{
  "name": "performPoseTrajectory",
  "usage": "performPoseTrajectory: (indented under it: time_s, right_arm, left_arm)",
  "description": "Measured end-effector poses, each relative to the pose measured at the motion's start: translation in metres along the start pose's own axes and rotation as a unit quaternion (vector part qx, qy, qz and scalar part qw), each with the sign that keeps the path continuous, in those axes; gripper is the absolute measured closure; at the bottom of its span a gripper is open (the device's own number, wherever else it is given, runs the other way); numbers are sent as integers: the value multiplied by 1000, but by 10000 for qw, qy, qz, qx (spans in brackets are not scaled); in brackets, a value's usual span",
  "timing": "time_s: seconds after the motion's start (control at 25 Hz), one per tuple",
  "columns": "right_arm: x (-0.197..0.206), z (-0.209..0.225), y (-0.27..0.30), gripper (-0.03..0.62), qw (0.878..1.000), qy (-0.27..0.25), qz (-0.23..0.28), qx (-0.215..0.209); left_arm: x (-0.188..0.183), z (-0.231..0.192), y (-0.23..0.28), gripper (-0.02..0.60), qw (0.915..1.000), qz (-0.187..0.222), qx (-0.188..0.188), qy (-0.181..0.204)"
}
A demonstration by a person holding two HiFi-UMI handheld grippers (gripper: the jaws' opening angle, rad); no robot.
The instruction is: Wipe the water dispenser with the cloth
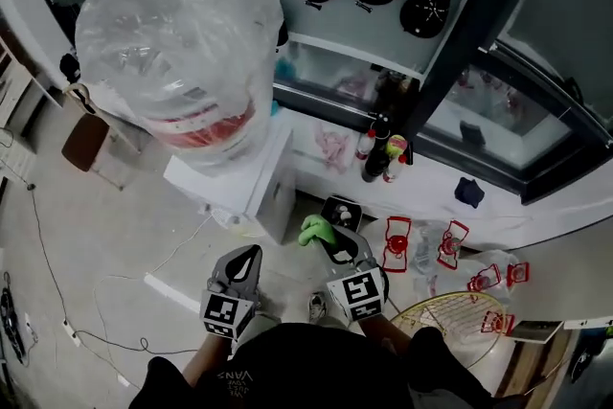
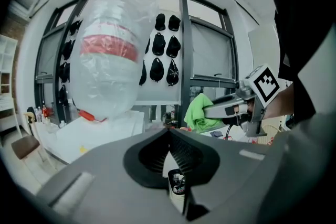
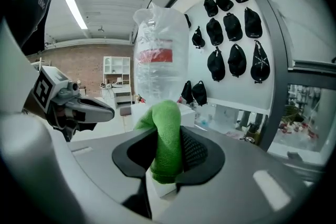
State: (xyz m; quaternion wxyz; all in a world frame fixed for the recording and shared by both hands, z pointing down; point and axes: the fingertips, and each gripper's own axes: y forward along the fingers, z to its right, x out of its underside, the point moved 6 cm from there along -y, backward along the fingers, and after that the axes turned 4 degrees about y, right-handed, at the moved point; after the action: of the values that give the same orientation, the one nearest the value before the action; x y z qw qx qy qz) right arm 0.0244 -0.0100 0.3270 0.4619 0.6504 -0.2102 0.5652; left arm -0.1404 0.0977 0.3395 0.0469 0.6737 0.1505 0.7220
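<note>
In front of water dispenser [image 1: 241,185]: right tool [image 1: 330,240] clamps green cloth [image 1: 310,229]; left tool [image 1: 251,254] closed, empty, alongside.

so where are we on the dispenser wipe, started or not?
Done: the green cloth is picked up, clamped in the right gripper.
In hand: that gripper holds the cloth beside the white water dispenser; the left gripper view shows a gap between them, so no contact. The left gripper is shut and empty.
Left: apparently all the wiping, body and wrapped bottle.
</note>
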Motion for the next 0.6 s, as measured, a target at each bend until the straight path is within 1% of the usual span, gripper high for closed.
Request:
performPoseTrajectory:
  time_s: [0.12, 0.44, 0.6]
  right_arm:
    - [-9, -7, -7, 480, 9998, -188, -2, -118]
    - [-25, -17, -22, 482, 9990, -347, 104, -259]
    - [-19, -13, -23, 482, 9990, -322, 154, -283]
  left_arm:
    - [-6, 3, -6, 580, 10000, 56, -22, 11]
    - [-13, 7, -20, 580, 9998, 132, -155, 10]
    - [-14, 8, -25, 580, 9996, 144, -227, 16]
